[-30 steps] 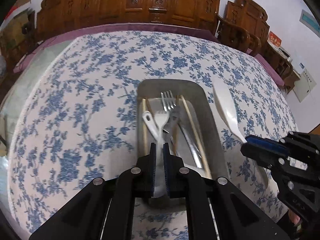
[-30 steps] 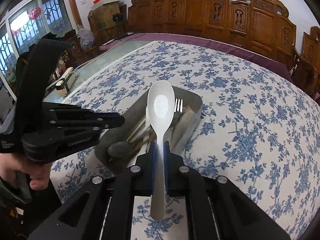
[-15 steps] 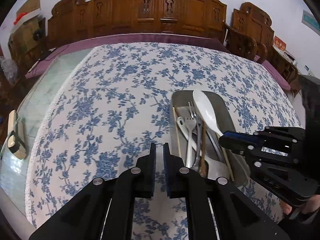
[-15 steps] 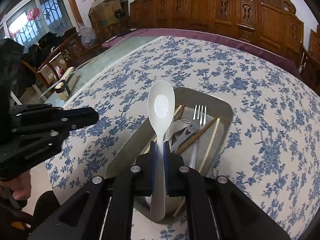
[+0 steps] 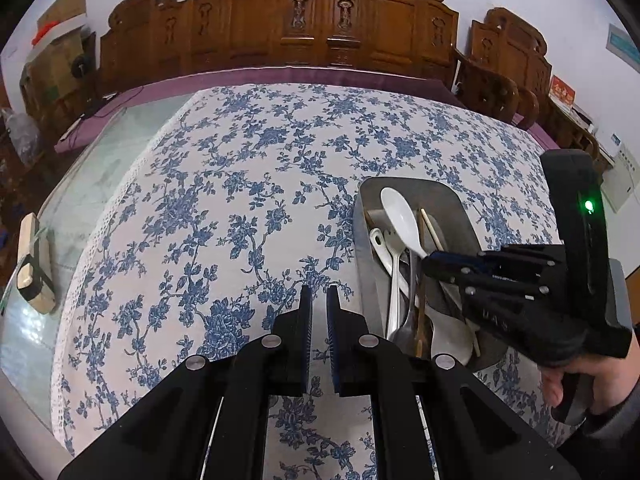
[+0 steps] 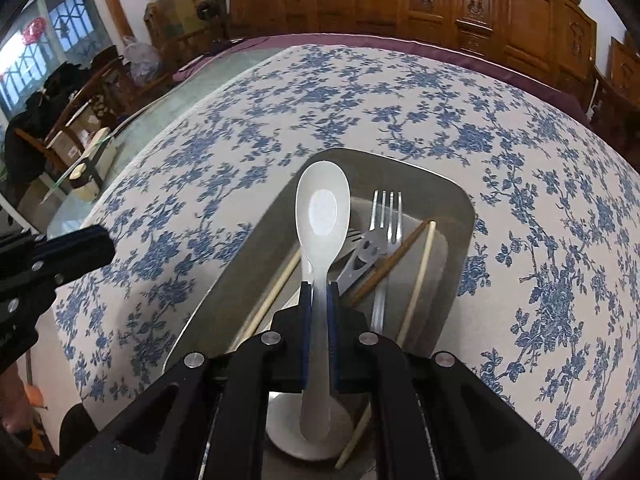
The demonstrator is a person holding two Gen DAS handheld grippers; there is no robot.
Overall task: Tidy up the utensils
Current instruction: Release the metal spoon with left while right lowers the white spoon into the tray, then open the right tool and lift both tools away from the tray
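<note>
My right gripper (image 6: 319, 292) is shut on the handle of a white plastic spoon (image 6: 322, 216), whose bowl points forward over the metal tray (image 6: 448, 200). In the tray lie a metal fork (image 6: 384, 220), chopsticks (image 6: 420, 276), a smaller white spoon and other cutlery. From the left wrist view the tray (image 5: 452, 208) sits to the right, with the white spoon (image 5: 400, 216) held over it by the right gripper (image 5: 430, 260). My left gripper (image 5: 319, 300) is shut and holds nothing, hanging over the tablecloth left of the tray.
A blue-flowered tablecloth (image 5: 224, 200) covers the table, with bare glass (image 5: 92, 184) at its left. A small wooden block (image 5: 34, 264) lies on the glass. Carved wooden chairs (image 5: 320, 20) line the far side. A person's hand (image 5: 576, 380) holds the right gripper.
My left gripper has let go of the cutlery in the tray and moved left over the cloth. The right gripper has carried the white spoon lower and over the tray.
</note>
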